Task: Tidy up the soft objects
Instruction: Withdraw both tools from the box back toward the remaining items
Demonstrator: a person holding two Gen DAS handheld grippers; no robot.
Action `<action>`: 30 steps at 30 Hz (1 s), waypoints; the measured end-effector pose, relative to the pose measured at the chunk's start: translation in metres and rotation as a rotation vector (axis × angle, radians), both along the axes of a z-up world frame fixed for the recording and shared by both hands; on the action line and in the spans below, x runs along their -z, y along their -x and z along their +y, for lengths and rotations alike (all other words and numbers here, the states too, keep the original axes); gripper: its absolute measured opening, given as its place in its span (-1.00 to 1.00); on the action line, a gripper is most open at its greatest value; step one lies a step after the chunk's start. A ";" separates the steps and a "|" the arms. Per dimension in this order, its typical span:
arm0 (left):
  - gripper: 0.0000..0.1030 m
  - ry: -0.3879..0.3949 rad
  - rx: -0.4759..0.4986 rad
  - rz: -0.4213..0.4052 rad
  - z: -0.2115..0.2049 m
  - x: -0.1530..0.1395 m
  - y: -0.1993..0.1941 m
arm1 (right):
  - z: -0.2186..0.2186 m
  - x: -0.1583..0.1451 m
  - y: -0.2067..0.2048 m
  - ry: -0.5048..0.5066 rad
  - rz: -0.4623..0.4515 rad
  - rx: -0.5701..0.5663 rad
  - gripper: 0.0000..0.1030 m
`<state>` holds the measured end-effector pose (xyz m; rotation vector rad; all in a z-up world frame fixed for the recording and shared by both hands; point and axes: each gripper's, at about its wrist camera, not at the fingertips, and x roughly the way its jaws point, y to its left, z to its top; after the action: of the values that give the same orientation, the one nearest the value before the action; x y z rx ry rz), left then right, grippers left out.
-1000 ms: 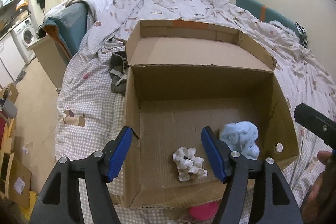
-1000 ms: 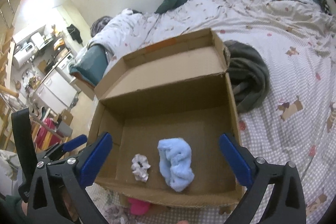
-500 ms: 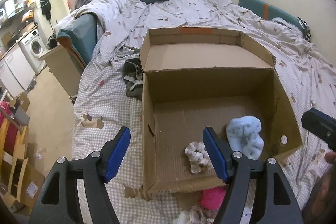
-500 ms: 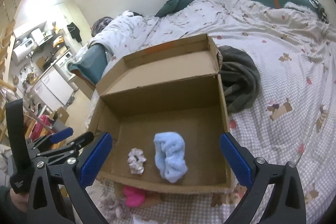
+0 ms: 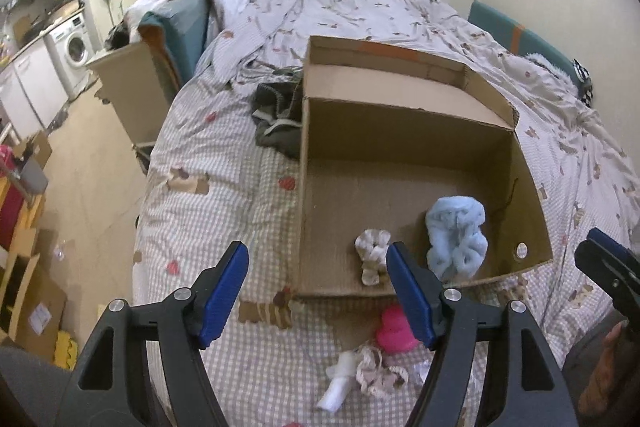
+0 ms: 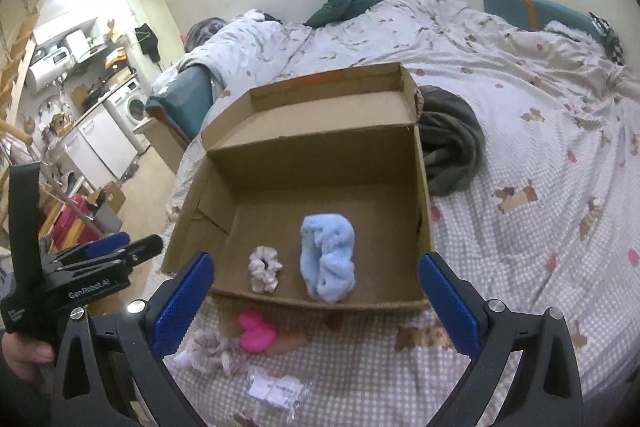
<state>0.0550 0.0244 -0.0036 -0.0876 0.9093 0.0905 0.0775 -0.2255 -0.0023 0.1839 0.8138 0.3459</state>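
two empty black-and-blue tools hover over a checked bedspread [image 6: 500,267] mid-sort: the left tool [image 5: 316,291] and the right tool [image 6: 316,295] both stand released, blue pads well apart, nothing between them.

nearest the cameras, the unsorted pile lies on the bed just outside the front wall of the box: a bright pink plush lump [image 6: 256,335], a pale frilly fabric scrunchie [image 6: 212,349] touching its left side, a small white rolled cloth [image 5: 338,385], and a clear plastic packet with a white label [image 6: 278,387] nearer still.

beyond them sits the shallow open brown cardboard box [image 6: 424,195], lid flap folded back. inside, close to the front wall, rest a cream ruffled scrunchie [image 6: 264,269] and a fluffy light-blue cloth bundle [image 6: 328,257], near each other but apart. a dark grey-green garment [image 6: 452,147] lies crumpled against the far right corner of the box, on the bedspread.

judged from this layout, two items are stowed and the step in hand is the return for another piece. the next move likely calls for lowering one tool to the pile, closing on the pink lump or the frilly scrunchie alone, and lifting it clear of the low front wall; the touching pieces could come up together.
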 end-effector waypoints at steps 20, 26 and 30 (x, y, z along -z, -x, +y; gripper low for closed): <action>0.34 0.071 -0.022 0.151 0.003 0.024 0.037 | 0.004 0.014 0.035 -0.009 0.105 -0.026 1.00; 0.34 0.059 -0.018 0.188 0.001 0.035 0.032 | 0.014 0.023 0.036 0.010 0.124 -0.059 1.00; 0.34 0.064 -0.028 0.221 0.002 0.043 0.027 | 0.018 0.033 0.029 0.012 0.163 -0.065 1.00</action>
<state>0.0282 0.0263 -0.0466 -0.1519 1.1317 0.0985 0.0482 -0.2072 -0.0353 0.1764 0.9844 0.3902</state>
